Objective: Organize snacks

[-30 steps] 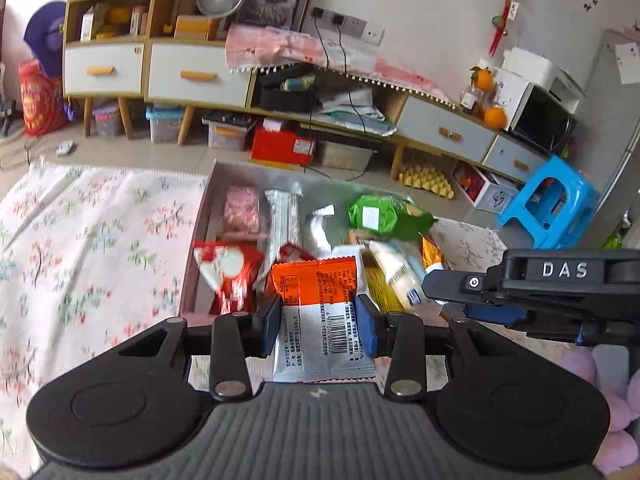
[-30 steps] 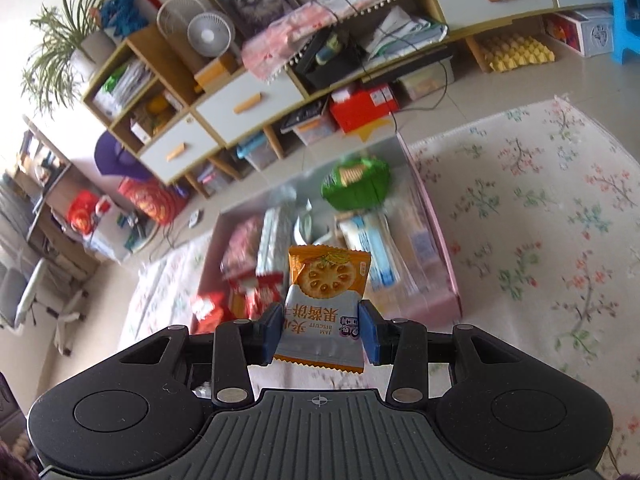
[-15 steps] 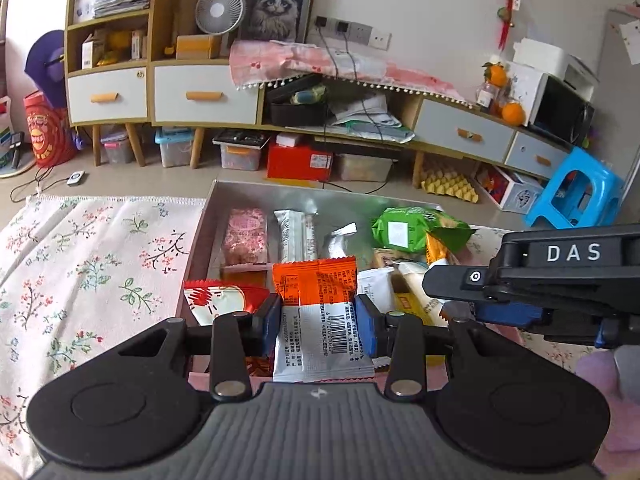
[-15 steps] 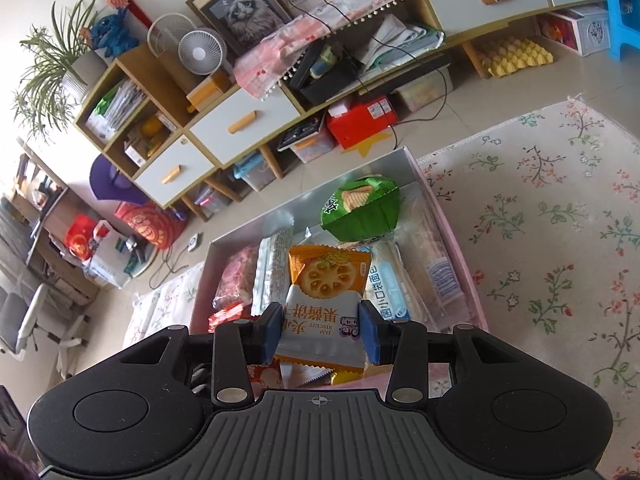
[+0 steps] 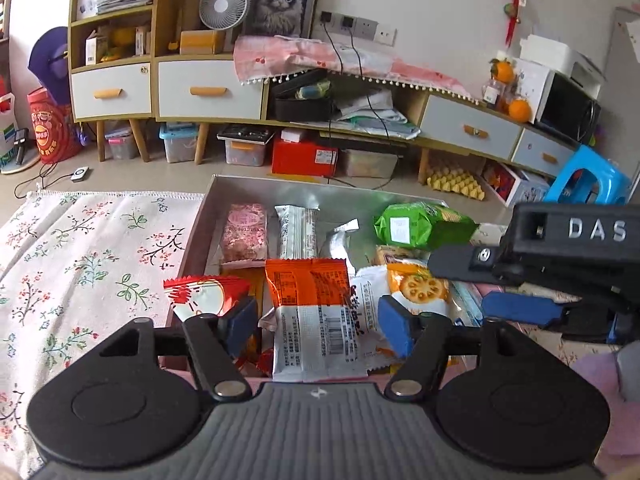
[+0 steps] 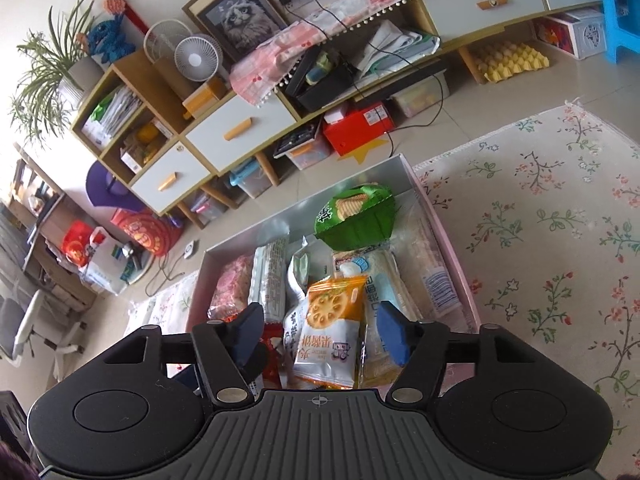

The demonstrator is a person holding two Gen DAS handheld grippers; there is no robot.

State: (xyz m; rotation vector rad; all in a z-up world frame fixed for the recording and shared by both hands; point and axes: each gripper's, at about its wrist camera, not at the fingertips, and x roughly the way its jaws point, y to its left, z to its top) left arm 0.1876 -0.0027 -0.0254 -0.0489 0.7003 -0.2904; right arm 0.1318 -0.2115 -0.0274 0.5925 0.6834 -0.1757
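A pink box [image 5: 196, 220] with a silver inside lies on the rug and holds several snack packets. My left gripper [image 5: 316, 326] hangs over its near end, jaws opening. An orange-and-white packet [image 5: 312, 312] lies between the blue pads, which stand clear of it. My right gripper [image 6: 320, 332] is also opening over the box [image 6: 452, 248]. A yellow biscuit packet [image 6: 328, 332] rests on the pile between its pads, untouched. In the left wrist view the right gripper [image 5: 460, 284] reaches in from the right above that biscuit packet [image 5: 416, 288].
A green bag [image 6: 356, 216] sits at the box's far end, a pink packet [image 5: 244, 232] and a red-and-white one [image 5: 200, 292] on its left. A floral rug [image 6: 540, 208] spreads on both sides. Beyond stand a low cabinet [image 5: 208, 88] and a blue stool [image 5: 588, 180].
Both grippers have opened and let go of their packets. The orange-and-white packet and the yellow biscuit packet now lie on the pile in the box.
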